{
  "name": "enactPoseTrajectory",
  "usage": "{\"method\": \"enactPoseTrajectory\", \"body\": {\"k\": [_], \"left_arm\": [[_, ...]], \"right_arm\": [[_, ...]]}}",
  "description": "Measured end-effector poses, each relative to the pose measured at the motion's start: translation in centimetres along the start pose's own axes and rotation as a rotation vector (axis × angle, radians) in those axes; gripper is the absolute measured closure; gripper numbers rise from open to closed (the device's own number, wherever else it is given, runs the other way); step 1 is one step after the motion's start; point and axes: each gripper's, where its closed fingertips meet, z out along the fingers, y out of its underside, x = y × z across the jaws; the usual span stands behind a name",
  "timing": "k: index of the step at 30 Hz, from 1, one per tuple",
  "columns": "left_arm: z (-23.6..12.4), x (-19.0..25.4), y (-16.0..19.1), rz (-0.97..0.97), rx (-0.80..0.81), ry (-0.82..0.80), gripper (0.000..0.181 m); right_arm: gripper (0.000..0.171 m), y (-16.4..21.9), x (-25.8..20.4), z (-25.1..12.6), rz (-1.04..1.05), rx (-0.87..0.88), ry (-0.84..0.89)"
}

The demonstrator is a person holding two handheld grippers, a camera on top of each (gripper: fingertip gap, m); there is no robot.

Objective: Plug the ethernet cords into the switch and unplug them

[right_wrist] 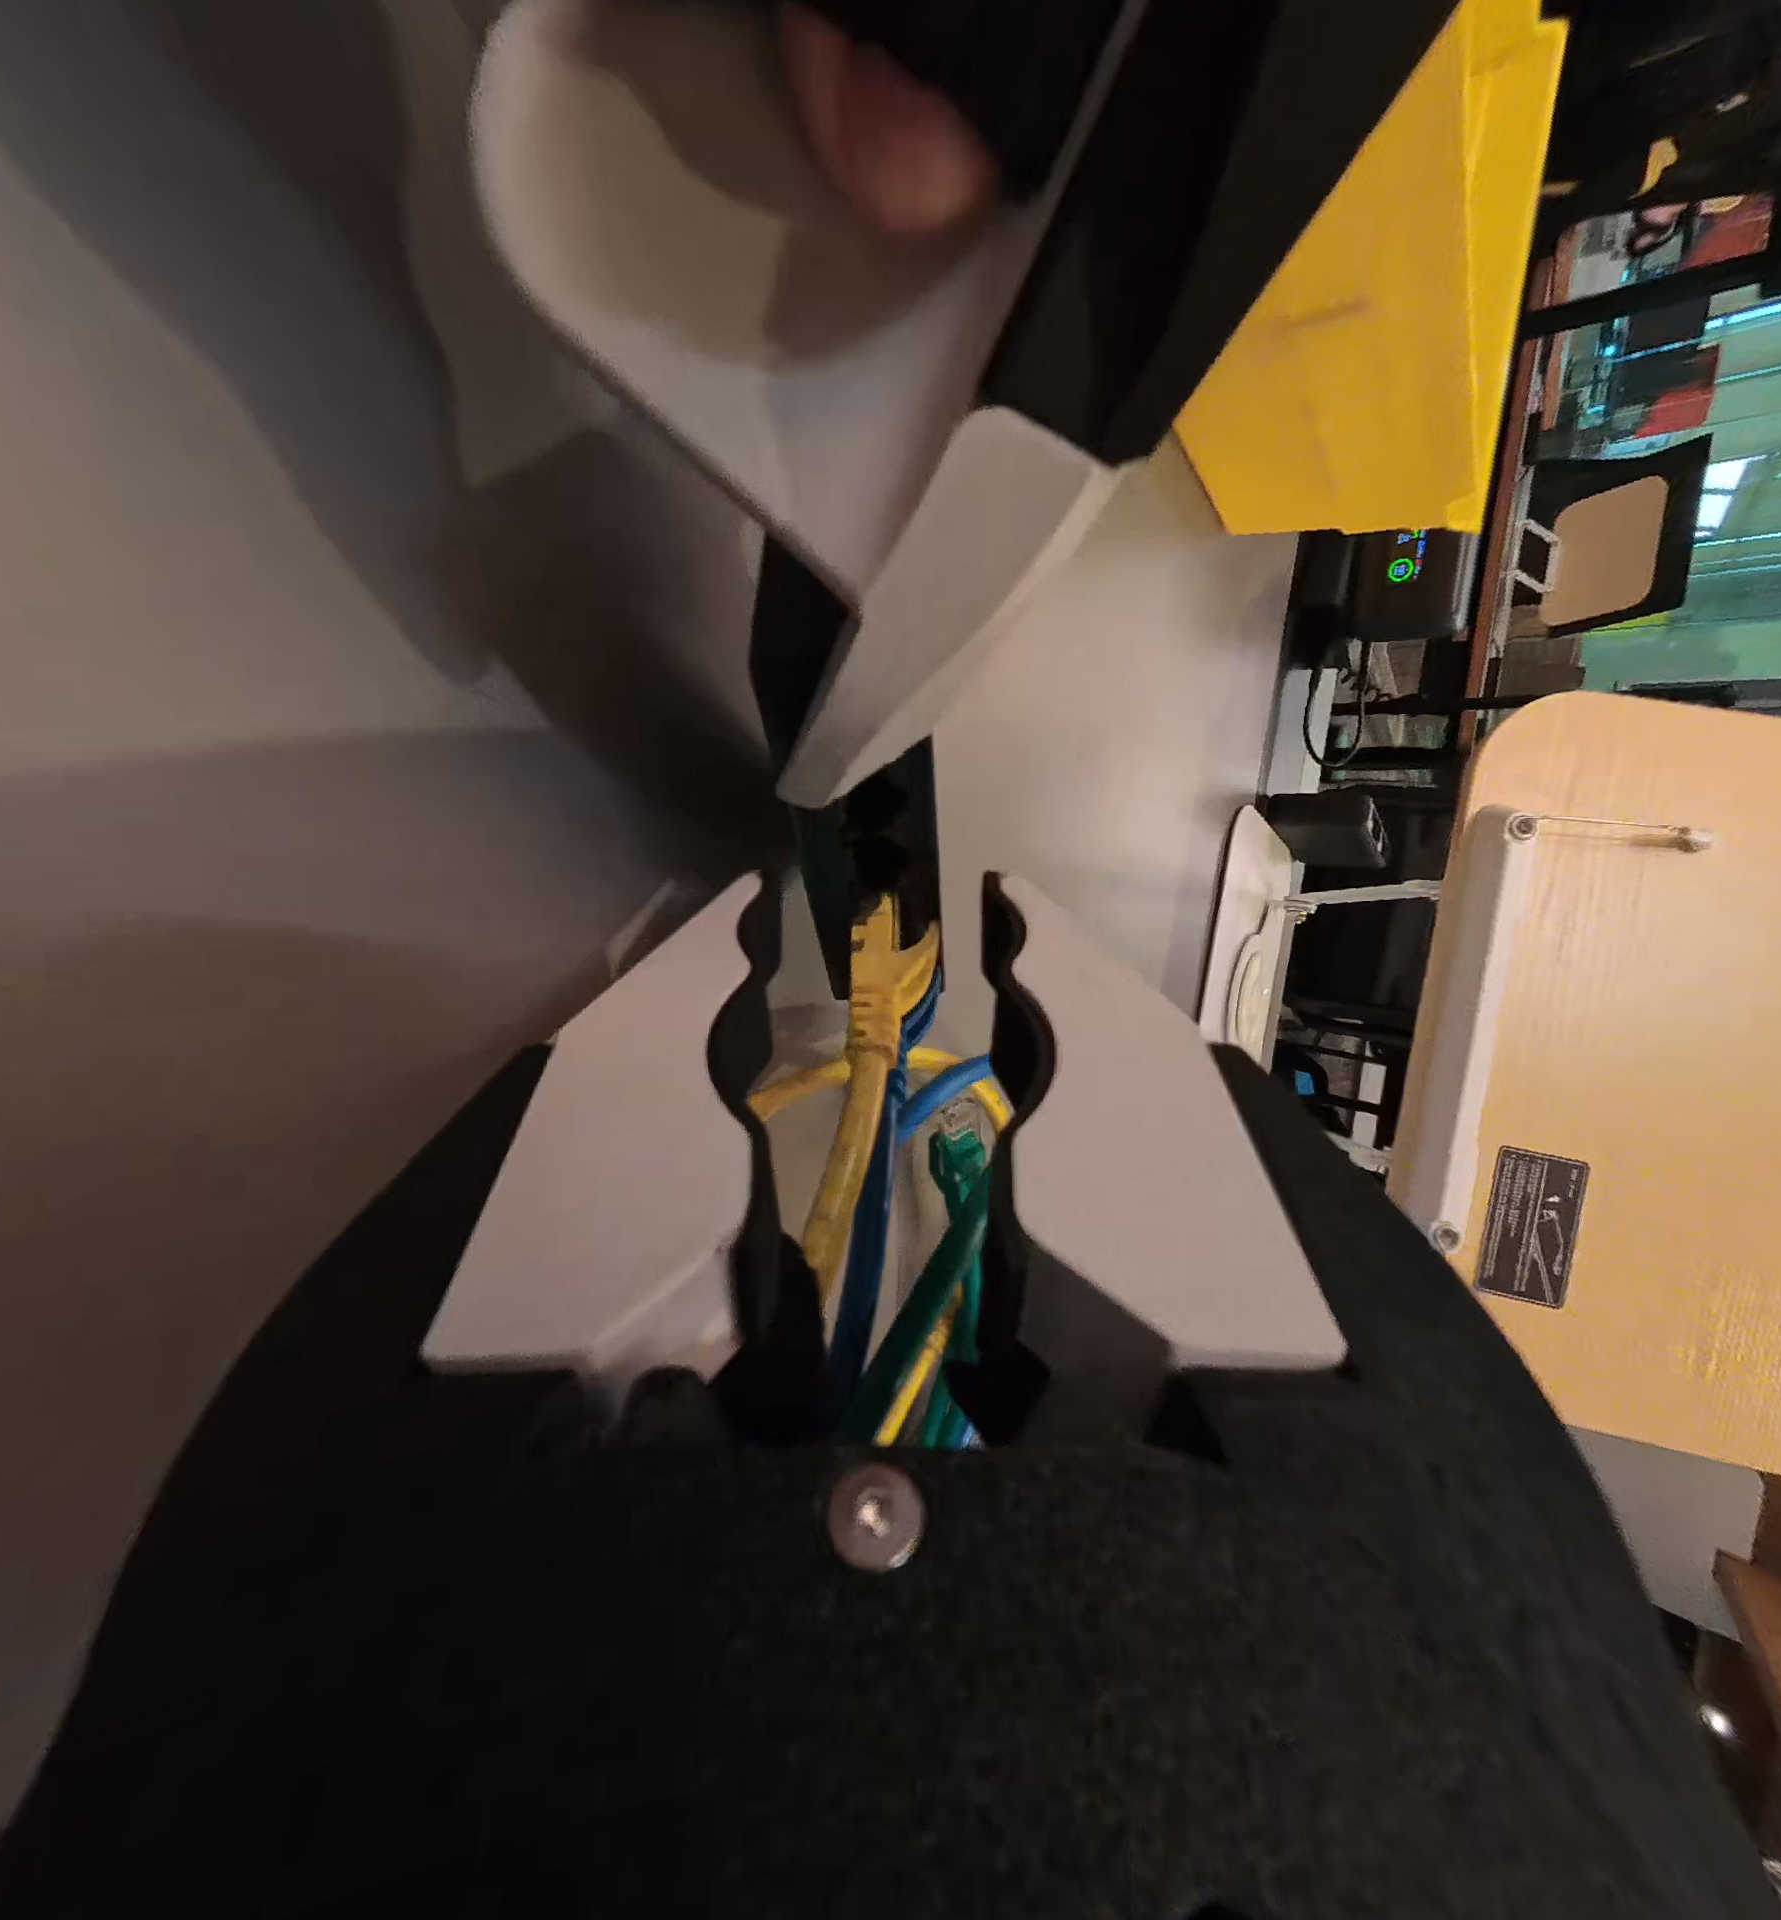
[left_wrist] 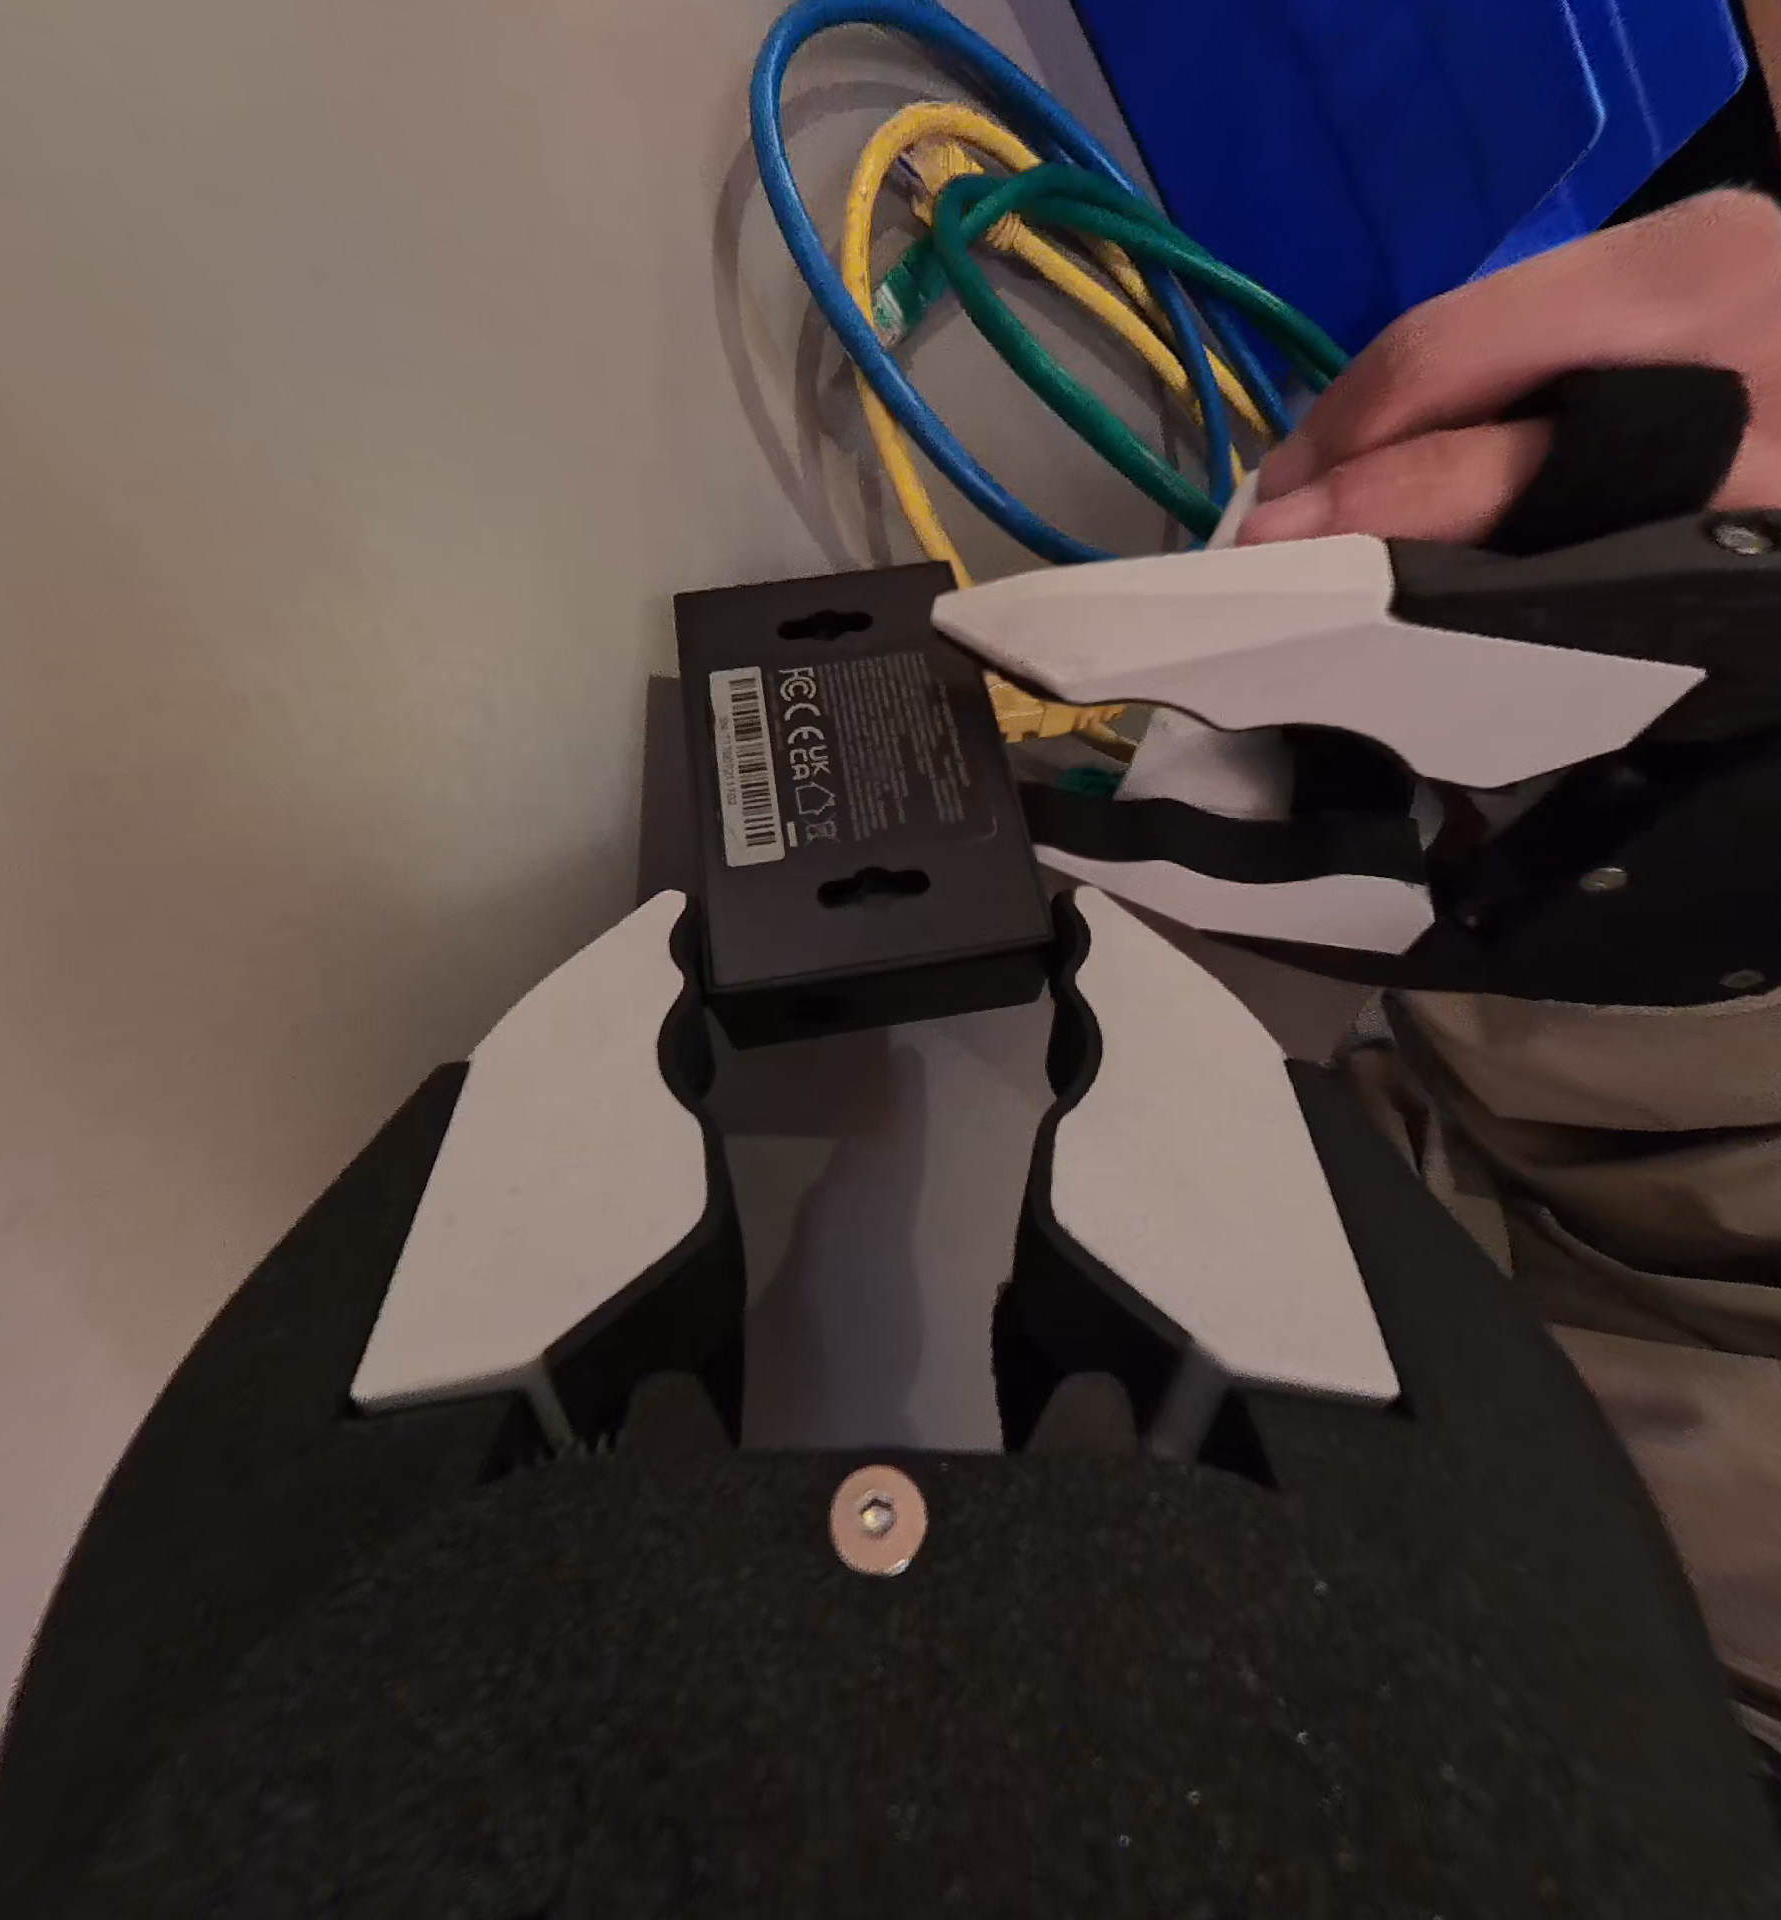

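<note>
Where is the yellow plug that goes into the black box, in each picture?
Left wrist view: the yellow plug peeks out at the switch's right edge, just under the right gripper's upper white finger.
Right wrist view: the yellow plug sits near the middle, between the open jaws, pushed into the dark switch.
Shared landmark: the free green plug lying loose among the cords.

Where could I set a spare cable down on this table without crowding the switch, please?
Bare tabletop lies left of the switch, which the left gripper holds. Right of it is crowded: the right gripper, looped cords and blue bin.
</note>
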Motion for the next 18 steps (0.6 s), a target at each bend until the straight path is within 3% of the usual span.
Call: {"method": "enactPoseTrajectory", "body": {"k": [1,3,8,11,13,18], "left_arm": [[0.0,0.0,0.0,0.014,0.007,-0.007,0.119],[0.0,-0.1,0.0,0.056,0.018,-0.028,0.119],[-1.2,0.9,-0.2,0.205,0.093,0.032,0.118],[-2.5,0.0,-0.8,0.611,0.187,-0.159,0.093],[-2.7,0.0,-0.9,0.862,0.184,-0.292,0.1],[-1.4,0.6,-0.9,1.233,0.141,-0.567,0.118]], "right_arm": [[0.138,0.0,-0.1,0.2,-0.008,0.001,0.006],[0.146,-0.1,-0.3,0.5,-0.037,0.014,0.012],[0.146,0.2,-0.2,0.0,0.002,0.015,-0.045],[0.146,0.7,-0.2,-0.4,0.015,-0.005,-0.082],[0.146,0.6,-0.3,-0.6,0.043,0.012,-0.111],[0.146,0.3,-0.6,-0.8,0.053,0.028,-0.156]]}}
